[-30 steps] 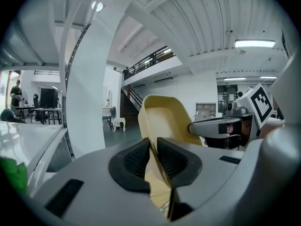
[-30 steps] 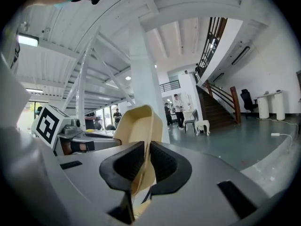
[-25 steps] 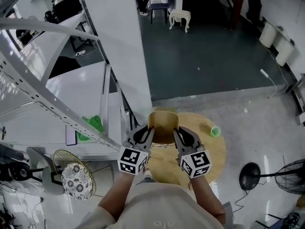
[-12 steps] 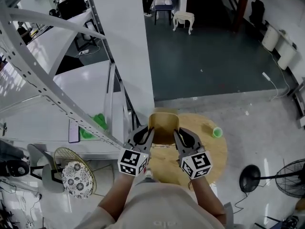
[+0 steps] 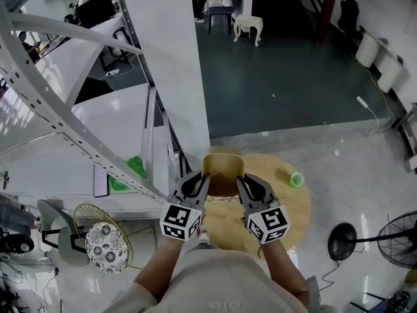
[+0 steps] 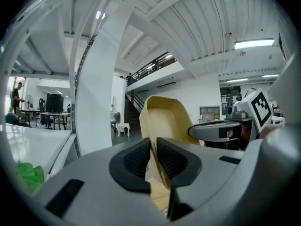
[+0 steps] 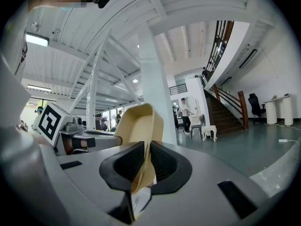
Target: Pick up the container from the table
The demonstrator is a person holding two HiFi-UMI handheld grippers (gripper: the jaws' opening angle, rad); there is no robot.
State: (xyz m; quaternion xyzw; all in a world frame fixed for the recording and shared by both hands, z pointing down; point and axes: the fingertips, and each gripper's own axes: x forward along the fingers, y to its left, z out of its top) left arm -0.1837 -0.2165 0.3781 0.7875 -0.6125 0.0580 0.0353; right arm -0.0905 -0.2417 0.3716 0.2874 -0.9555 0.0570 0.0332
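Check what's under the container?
The round wooden table shows around the container, which the left gripper and right gripper clamp by its rim. The spot straight beneath is covered by the container. A green cup stands off to the side.

Left gripper (image 5: 203,178), right gripper (image 5: 242,180) side by side, near level, fingers (image 6: 136,160) clamped

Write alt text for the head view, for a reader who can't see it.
Seen from above, the left claw and right claw each pinch one side wall of a tan container over a round wooden table, with a small green cup on it.
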